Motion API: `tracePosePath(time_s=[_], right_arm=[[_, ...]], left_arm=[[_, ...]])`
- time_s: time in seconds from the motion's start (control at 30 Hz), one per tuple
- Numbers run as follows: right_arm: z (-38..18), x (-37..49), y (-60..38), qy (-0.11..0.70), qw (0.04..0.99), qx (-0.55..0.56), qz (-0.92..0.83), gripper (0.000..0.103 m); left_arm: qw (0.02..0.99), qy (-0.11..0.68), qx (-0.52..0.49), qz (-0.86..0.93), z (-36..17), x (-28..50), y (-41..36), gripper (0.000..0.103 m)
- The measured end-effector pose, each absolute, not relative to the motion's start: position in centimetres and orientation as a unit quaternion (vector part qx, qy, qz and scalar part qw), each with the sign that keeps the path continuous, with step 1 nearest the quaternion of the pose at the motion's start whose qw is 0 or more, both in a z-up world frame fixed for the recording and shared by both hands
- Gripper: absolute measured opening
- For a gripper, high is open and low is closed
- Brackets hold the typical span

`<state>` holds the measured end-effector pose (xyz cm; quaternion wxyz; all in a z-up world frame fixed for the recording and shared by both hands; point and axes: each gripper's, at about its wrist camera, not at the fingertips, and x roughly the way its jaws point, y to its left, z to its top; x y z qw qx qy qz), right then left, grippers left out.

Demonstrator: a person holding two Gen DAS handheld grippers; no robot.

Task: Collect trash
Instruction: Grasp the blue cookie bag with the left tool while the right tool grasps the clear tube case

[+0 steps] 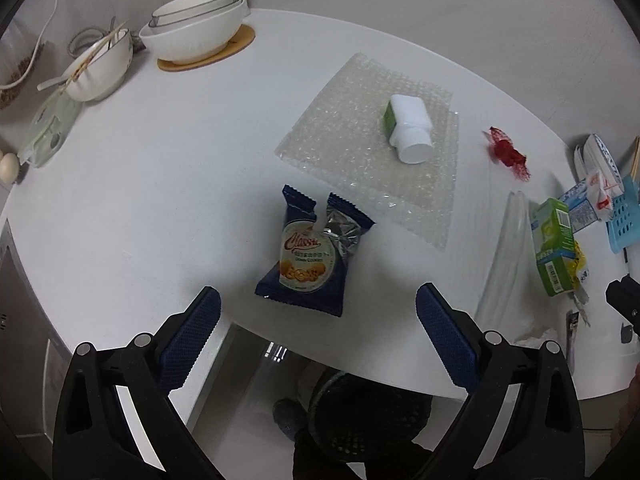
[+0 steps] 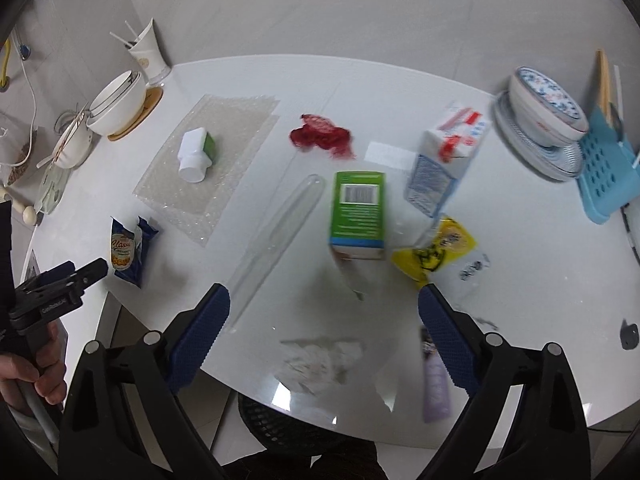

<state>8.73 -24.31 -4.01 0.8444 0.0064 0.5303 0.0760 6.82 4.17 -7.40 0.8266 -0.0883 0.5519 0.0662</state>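
Trash lies on the white table (image 1: 160,160). A torn blue cookie wrapper (image 1: 310,256) lies just ahead of my open, empty left gripper (image 1: 318,304); it also shows in the right wrist view (image 2: 128,250). A white bottle (image 1: 408,128) rests on bubble wrap (image 1: 360,168). A red wrapper (image 2: 322,136), green carton (image 2: 358,210), white milk carton (image 2: 444,160), yellow packet (image 2: 436,250), clear plastic tube (image 2: 276,232), crumpled tissue (image 2: 320,360) and a purple sachet (image 2: 434,388) lie before my open, empty right gripper (image 2: 324,308).
Stacked white bowls (image 1: 196,28) on a wooden coaster and a bowl with chopsticks (image 1: 100,64) stand at the far left. A patterned bowl on plates (image 2: 544,120) and a blue basket (image 2: 608,172) stand at the right. A dark mesh bin (image 1: 360,412) sits below the table's near edge.
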Motion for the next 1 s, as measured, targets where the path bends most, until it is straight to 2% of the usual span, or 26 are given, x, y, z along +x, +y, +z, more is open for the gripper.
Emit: tracePosePath(time_s=[0.33,0.57,0.83,0.9,0.93,1.0], right_arm=[[-9.2,13.4,-20.3,0.591,0.804,0.020,0.065,0.074],[-11.8,15.3,-19.4,0.631,0.773,0.049,0.051,0.058],[-13.3,16.4,-18.8,0.650,0.756,0.066,0.045,0.041],[-13.6,16.7,-18.6,0.655,0.751,0.069,0.044,0.033],[-13.7,16.7,-18.6,0.657,0.749,0.071,0.045,0.031],[-13.7,16.8,-18.7,0.654,0.752,0.072,0.045,0.027]], left_arm=[[0.806,0.579,-0.106,0.069,-11.5,8.8,7.5,0.091],[0.798,0.589,-0.113,0.056,-12.8,10.1,8.4,0.080],[0.791,0.602,-0.100,0.043,-13.5,10.9,7.7,0.052],[0.790,0.604,-0.093,0.045,-13.5,11.0,7.5,0.038],[0.789,0.605,-0.093,0.044,-13.5,11.1,7.4,0.035],[0.787,0.607,-0.098,0.042,-13.6,11.1,7.3,0.016]])
